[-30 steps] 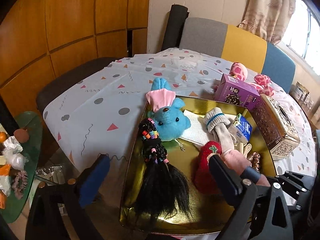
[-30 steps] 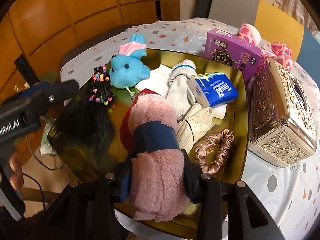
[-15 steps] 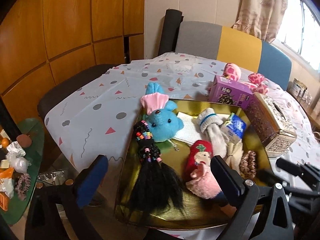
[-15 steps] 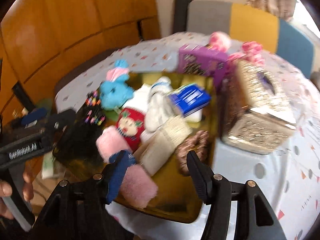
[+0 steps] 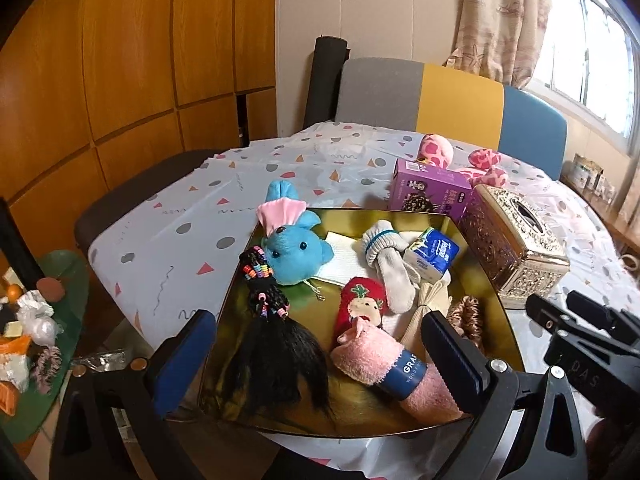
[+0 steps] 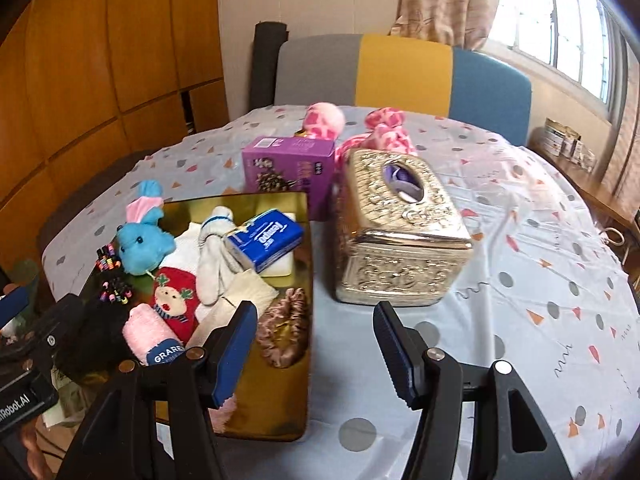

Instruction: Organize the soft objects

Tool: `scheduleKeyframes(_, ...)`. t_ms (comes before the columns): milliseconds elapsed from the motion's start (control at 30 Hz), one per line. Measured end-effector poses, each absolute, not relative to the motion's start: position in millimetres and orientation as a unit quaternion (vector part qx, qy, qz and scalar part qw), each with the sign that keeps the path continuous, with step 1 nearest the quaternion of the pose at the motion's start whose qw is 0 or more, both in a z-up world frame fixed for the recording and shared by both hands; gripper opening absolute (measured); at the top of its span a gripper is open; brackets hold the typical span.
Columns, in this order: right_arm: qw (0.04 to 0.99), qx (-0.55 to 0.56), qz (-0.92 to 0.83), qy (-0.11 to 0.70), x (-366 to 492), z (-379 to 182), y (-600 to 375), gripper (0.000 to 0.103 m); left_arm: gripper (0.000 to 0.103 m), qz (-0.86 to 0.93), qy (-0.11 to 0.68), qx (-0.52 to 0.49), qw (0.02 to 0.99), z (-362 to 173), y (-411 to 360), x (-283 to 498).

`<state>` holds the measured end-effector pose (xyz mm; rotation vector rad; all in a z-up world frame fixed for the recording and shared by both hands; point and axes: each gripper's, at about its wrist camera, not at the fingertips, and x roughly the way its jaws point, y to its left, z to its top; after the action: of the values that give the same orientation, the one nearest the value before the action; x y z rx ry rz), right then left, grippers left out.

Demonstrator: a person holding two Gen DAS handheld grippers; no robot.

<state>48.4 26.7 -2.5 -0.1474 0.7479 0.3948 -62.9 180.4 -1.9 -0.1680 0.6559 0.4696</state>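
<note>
A gold tray (image 5: 496,344) (image 6: 276,412) holds soft things: a pink sock roll with a navy band (image 5: 384,364) (image 6: 146,334), a red Christmas sock (image 5: 360,308), a blue plush (image 5: 296,250) (image 6: 140,246), a black hairpiece (image 5: 276,344), a white sock (image 5: 390,268), a tissue pack (image 6: 266,240) and a brown scrunchie (image 6: 286,330). My left gripper (image 5: 316,354) is open and empty above the tray's near edge. My right gripper (image 6: 314,354) is open and empty over the tray's right edge and the tablecloth. A pink spotted plush (image 6: 324,120) lies behind the boxes.
An ornate gold tissue box (image 6: 396,232) stands right of the tray, a purple carton (image 6: 290,168) behind it. A grey, yellow and blue chair back (image 6: 404,76) is at the far side. A green side table (image 5: 44,320) with clutter sits at the left.
My right gripper has opened, let go of the pink sock roll in the tray and pulled back to the right. The left gripper has drawn back a little.
</note>
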Motion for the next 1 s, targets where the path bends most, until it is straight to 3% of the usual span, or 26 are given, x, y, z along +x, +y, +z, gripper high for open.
scheduleKeyframes(1000,0.911,-0.065,0.191,0.36,43.3,-4.5,20.2,0.061,0.103,0.227,0.328,-0.082,0.913,-6.3,171.5,-63.2)
